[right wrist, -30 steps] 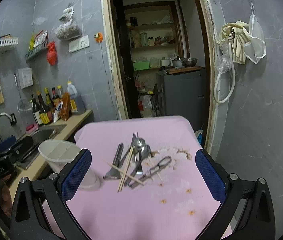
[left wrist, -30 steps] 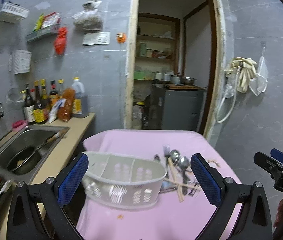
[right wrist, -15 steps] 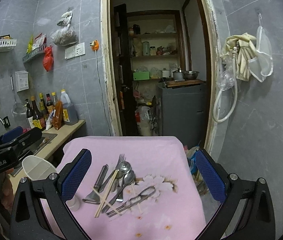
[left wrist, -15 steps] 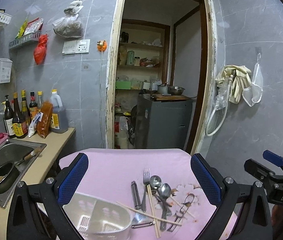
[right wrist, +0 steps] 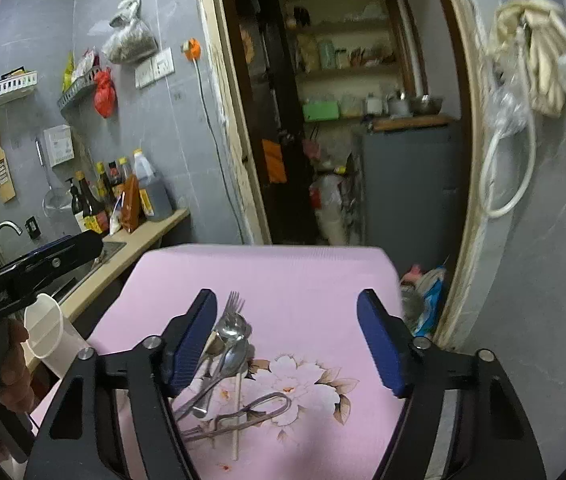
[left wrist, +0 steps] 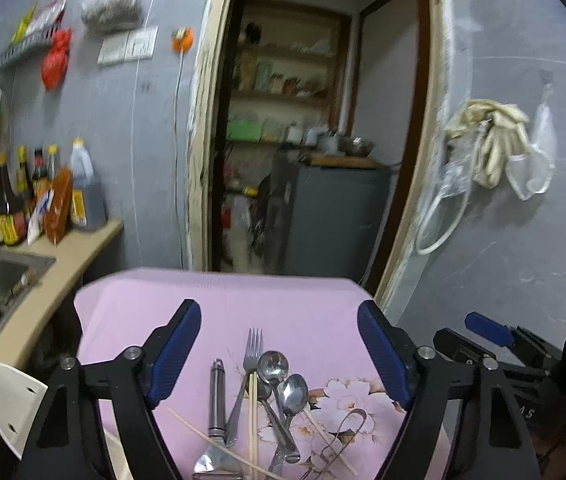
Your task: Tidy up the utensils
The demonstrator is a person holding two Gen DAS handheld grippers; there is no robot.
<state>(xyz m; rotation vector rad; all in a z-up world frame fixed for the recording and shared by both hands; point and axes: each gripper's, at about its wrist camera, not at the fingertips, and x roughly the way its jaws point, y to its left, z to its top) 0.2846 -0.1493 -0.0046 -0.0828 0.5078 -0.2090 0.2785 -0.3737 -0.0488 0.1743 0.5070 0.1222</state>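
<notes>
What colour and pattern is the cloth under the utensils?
Pink tablecloth with a white flower print; clearest in the right wrist view.

A: Left wrist view: sits behind its own tongs (left wrist: 279,354), angled down over the near end of the pink table (left wrist: 303,304), facing the doorway (left wrist: 315,128).

B: Right wrist view: same heading, set further right. Both share the cutlery pile (right wrist: 223,356), doorway, counter bottles (right wrist: 99,200).
</notes>
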